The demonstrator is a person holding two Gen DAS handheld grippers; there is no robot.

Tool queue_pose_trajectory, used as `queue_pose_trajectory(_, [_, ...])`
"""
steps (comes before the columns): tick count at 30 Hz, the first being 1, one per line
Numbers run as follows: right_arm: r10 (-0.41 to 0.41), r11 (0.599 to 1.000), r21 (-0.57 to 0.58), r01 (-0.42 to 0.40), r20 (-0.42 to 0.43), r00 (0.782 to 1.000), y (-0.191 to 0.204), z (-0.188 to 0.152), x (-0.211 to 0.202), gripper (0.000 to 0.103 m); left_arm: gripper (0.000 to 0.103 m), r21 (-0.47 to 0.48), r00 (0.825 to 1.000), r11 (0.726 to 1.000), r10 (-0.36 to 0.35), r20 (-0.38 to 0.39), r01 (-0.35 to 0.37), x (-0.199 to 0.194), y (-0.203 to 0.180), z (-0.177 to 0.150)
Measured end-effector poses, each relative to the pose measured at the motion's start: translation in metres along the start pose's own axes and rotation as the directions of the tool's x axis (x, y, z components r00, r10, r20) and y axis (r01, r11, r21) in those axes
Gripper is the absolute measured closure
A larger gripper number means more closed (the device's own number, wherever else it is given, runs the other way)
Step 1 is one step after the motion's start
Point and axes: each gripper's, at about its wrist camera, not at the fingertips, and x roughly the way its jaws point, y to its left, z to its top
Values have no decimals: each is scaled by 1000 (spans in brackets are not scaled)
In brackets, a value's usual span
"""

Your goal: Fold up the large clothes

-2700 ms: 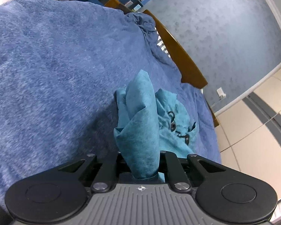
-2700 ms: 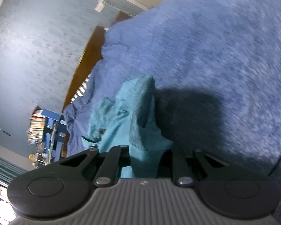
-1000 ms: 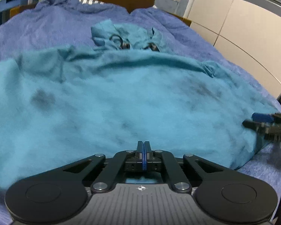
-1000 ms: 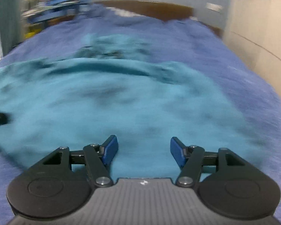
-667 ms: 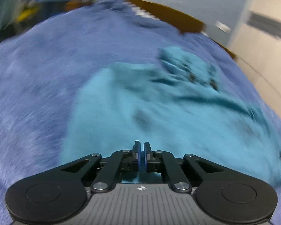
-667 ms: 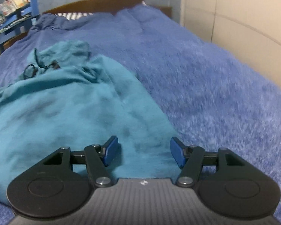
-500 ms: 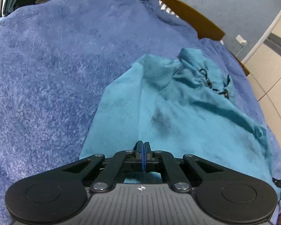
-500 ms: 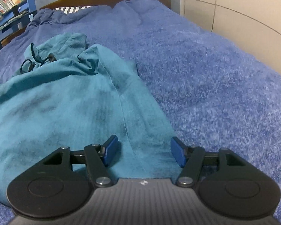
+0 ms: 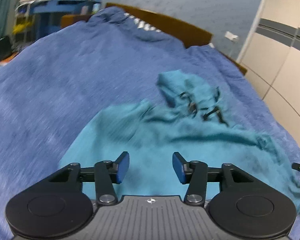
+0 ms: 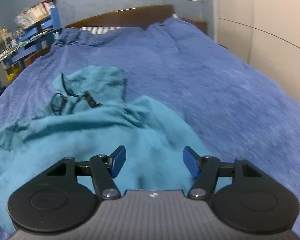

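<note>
**A:** Where's the hoodie (image 9: pixel 142 140) from your end?

**B:** I've got it spread on the blanket (image 9: pixel 60 76), hood (image 10: pixel 94 84) toward the headboard (image 10: pixel 126 18), body toward me. It's teal, fleecy, matte, with dark drawstrings (image 10: pixel 74 100) lying loose by the neck. A long ridge of cloth runs across the chest, and the shoulders are bunched.

**A:** And the grippers?

**B:** I'm holding both over the near hem. The left gripper (image 9: pixel 151 168) has its 2 blue pads spread wide with nothing between them; the right gripper (image 10: pixel 153 163) is the same, jaws apart and empty. Whether either touches the cloth, I can't tell. At the far right of the left view a dark tip shows at the garment's edge, likely the other tool.

**A:** How will it handle?

**B:** I judge it soft and limp with some weight: it'll drape and sag, not hold a line. Fleece on a fuzzy blanket should drag rather than slide, so I'd lift, not pull. I'd pinch at the hem corners or the shoulder seams, where the layers are thick enough to grip, and keep clear of the drawstrings.

**A:** Anything else in frame?

**B:** Blue shelving (image 10: pixel 38 34) left of the bed, pale wardrobe panels (image 9: pixel 286 50) on the right.
</note>
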Motion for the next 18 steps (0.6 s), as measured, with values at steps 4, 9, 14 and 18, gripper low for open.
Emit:
queue_pose_trajectory(4, [53, 998, -25, -54, -18, 998, 27, 27, 32, 40, 51, 56, 999, 998, -38, -7, 38, 35, -34, 27])
queue_pose_trajectory(9, [70, 996, -55, -74, -80, 994, 54, 51, 91, 39, 51, 104, 993, 990, -83, -85, 92, 108, -77, 53])
queue_pose_trajectory(14, [42, 997, -56, -50, -144, 989, 63, 62, 146, 39, 53, 142, 988, 988, -46, -150, 68, 184, -105, 66])
queue_pose_trajectory(18, [37, 994, -91, -55, -181, 983, 63, 60, 179, 39, 57, 210, 981, 978, 37, -191, 4, 229, -104, 62])
